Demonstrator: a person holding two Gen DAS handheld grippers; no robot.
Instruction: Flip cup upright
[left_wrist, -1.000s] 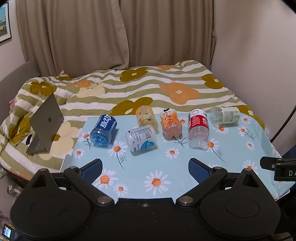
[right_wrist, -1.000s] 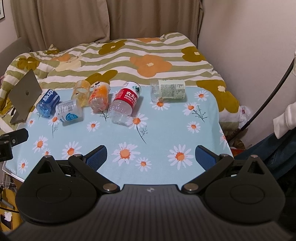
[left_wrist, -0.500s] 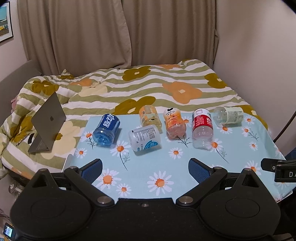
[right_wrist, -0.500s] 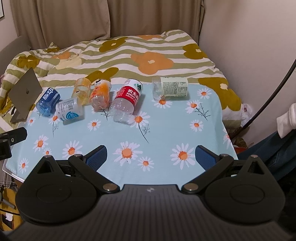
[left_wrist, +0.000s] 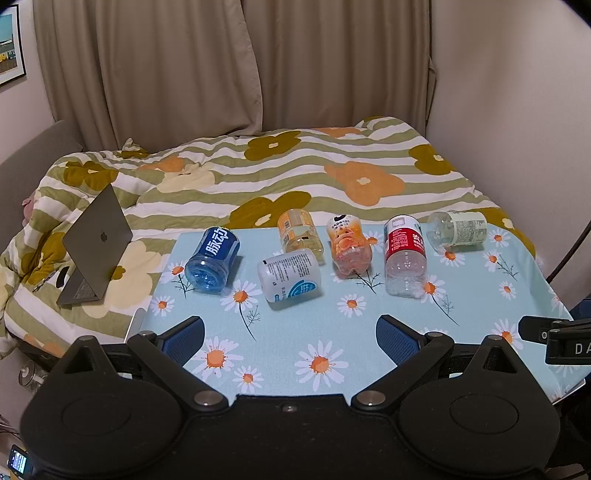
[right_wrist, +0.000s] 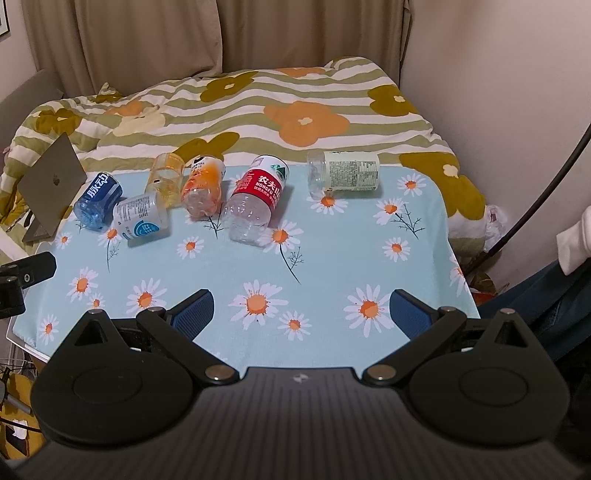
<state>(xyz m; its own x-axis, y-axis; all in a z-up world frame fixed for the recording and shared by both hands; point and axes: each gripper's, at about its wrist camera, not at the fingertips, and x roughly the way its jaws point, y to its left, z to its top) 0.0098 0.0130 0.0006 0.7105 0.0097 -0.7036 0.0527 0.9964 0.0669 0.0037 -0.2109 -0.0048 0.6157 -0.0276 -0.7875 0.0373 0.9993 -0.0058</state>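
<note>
Several cut-bottle cups lie on their sides on the daisy-print table (left_wrist: 369, 332) (right_wrist: 332, 258): a blue one (left_wrist: 214, 260) (right_wrist: 98, 201), a white one (left_wrist: 290, 275) (right_wrist: 140, 219), a yellow one (left_wrist: 299, 232) (right_wrist: 166, 179), an orange one (left_wrist: 349, 245) (right_wrist: 203, 184), a red-labelled one (left_wrist: 404, 254) (right_wrist: 255, 199) and a pale green-labelled one (left_wrist: 458, 232) (right_wrist: 345, 175). My left gripper (left_wrist: 290, 338) is open and empty above the near table edge. My right gripper (right_wrist: 301, 314) is open and empty, well short of the cups.
A bed with a striped flower duvet (left_wrist: 295, 173) lies behind the table. An open laptop (left_wrist: 96, 245) stands on it at the left. A wall (left_wrist: 517, 110) and a dark cable (right_wrist: 535, 206) are at the right. Curtains hang behind.
Both grippers have risen and drawn slightly back, so the table and cups sit lower and a bit smaller in view. The cups have not moved.
</note>
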